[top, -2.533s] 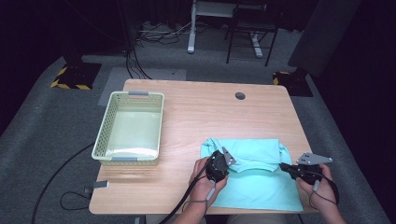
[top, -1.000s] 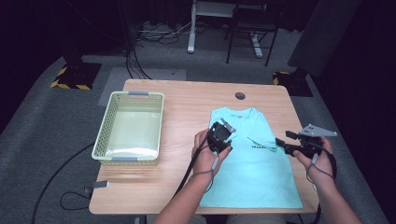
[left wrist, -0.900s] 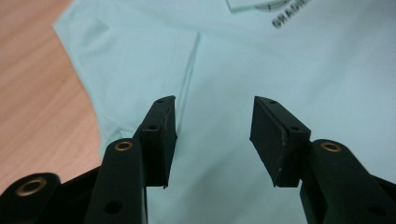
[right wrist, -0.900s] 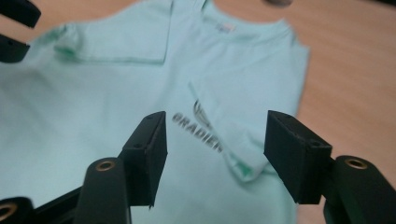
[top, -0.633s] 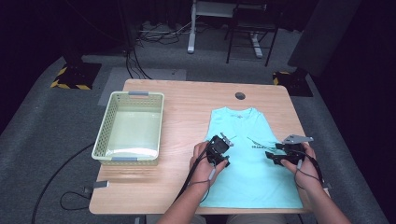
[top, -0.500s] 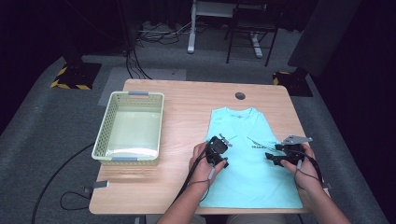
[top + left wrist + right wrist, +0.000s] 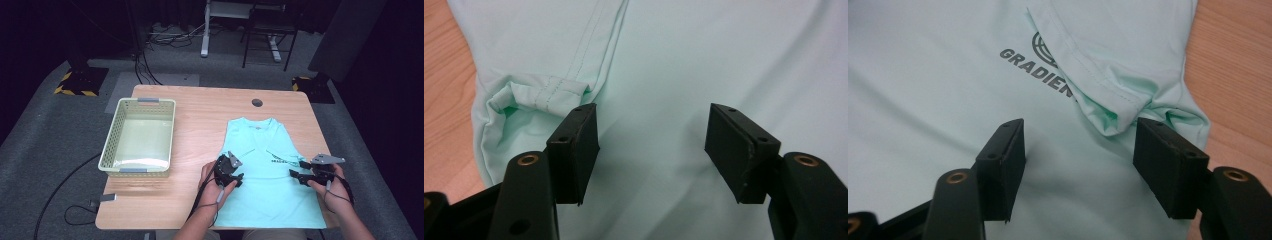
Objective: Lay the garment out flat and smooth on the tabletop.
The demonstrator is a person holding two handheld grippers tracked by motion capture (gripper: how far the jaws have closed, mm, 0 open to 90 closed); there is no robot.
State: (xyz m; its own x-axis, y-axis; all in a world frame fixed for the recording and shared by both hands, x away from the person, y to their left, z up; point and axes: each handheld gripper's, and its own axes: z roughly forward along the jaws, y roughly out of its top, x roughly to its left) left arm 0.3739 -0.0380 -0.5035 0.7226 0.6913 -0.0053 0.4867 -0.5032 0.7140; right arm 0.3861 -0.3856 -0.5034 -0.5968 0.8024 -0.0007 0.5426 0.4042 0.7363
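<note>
Shirt: I log one mint T-shirt [image 7: 267,175] spread flat, collar away from me, hem hanging at the near table edge; it lies to the right of the basket [image 7: 139,135], apart from it; grey lettering sits on the chest
Basket: pale green, standing on the left half of the wooden table [image 7: 200,107]; my landmark for everything else
Left gripper [image 7: 231,172]: on the shirt edge that faces the basket, low over the cloth; jaws have just been opening and stand apart, nothing pinched; a bunched sleeve [image 7: 536,92] lies just beyond the jaw tips
Right gripper [image 7: 302,175]: on the shirt edge far from the basket; jaws parted, pressing on nothing; the other sleeve [image 7: 1118,100] is folded in over the lettering, partly between the jaws
Step in hand: I judge the spreading done and a fold about to start, both claws released over the sleeves
Next move: I would lower each claw onto its sleeve, clamp a single layer, then carry both inward together; an uneven pull could skew the shirt
</note>
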